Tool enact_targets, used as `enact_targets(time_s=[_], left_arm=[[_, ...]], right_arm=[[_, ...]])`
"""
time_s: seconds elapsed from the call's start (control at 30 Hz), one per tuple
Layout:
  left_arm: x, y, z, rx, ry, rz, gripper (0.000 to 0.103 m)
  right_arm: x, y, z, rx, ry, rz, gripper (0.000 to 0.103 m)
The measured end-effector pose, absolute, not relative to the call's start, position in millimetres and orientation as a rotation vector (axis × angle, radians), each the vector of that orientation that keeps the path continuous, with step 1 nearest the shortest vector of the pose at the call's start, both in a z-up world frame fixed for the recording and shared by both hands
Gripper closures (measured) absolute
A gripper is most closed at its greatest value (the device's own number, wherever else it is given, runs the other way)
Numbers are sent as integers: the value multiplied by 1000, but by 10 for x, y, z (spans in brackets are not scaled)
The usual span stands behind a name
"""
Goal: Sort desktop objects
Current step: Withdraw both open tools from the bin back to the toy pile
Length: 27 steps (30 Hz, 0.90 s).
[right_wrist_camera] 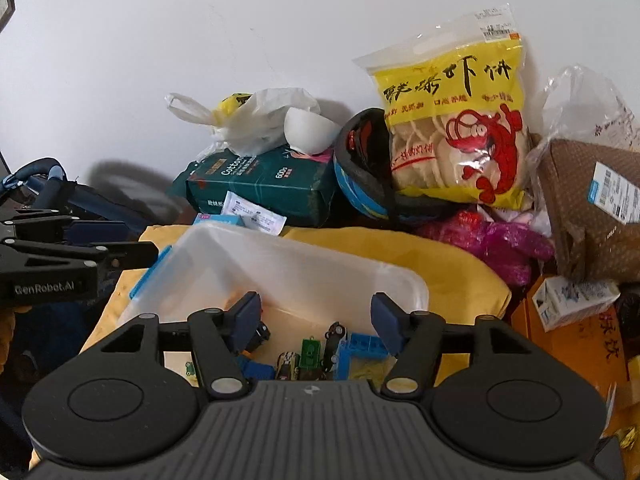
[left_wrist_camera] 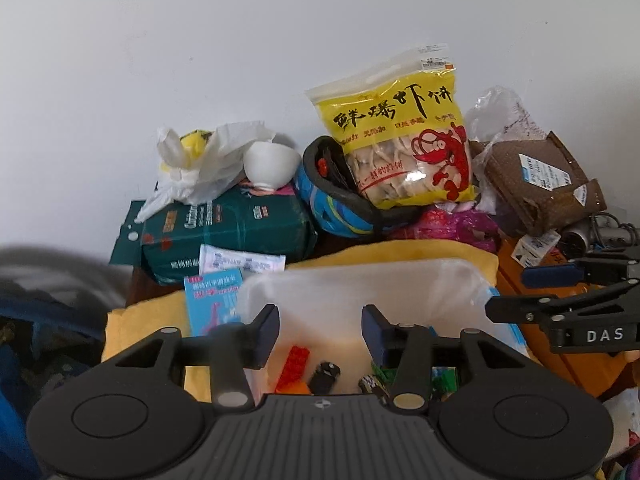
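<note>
A translucent plastic bin [left_wrist_camera: 360, 280] [right_wrist_camera: 304, 264] sits on a yellow cloth [left_wrist_camera: 144, 320] [right_wrist_camera: 460, 264]. It holds small toys: a red brick [left_wrist_camera: 294, 364], small toy cars [left_wrist_camera: 326, 376] [right_wrist_camera: 334, 336], a blue brick [right_wrist_camera: 362, 346] and a green piece [right_wrist_camera: 310, 350]. My left gripper [left_wrist_camera: 320, 334] is open and empty over the bin's near side. My right gripper [right_wrist_camera: 316, 320] is open and empty over the bin's toys. Each gripper shows from the side in the other view, the right one [left_wrist_camera: 552, 276] and the left one [right_wrist_camera: 116, 256].
Clutter lines the white wall: a yellow shrimp-cracker bag [left_wrist_camera: 404, 136] [right_wrist_camera: 456, 128], a blue helmet [left_wrist_camera: 332, 200], a green tissue pack [left_wrist_camera: 228, 228] [right_wrist_camera: 260, 184], a white bowl [left_wrist_camera: 270, 164], a white plastic bag [right_wrist_camera: 256, 120], a brown parcel [left_wrist_camera: 536, 176] [right_wrist_camera: 592, 208], an orange box [right_wrist_camera: 580, 340].
</note>
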<state>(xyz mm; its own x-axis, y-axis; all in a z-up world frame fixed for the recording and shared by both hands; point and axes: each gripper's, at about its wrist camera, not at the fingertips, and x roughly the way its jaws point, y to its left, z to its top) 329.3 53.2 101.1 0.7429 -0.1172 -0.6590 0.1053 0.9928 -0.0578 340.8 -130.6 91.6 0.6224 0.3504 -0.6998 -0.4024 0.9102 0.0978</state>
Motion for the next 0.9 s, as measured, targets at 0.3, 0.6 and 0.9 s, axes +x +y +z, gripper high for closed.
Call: enact_targets(time_s=[0.3, 0.6, 0.9], left_arm=[[2263, 675, 389, -35, 697, -126, 53], [1328, 681, -338, -123, 803, -77, 53], [1179, 311, -514, -32, 827, -191, 53]], right_arm=[[2310, -1509, 339, -82, 760, 534, 39], [1407, -1347, -728, -209, 919, 566, 52], [1548, -1235, -876, -178, 912, 558, 85]])
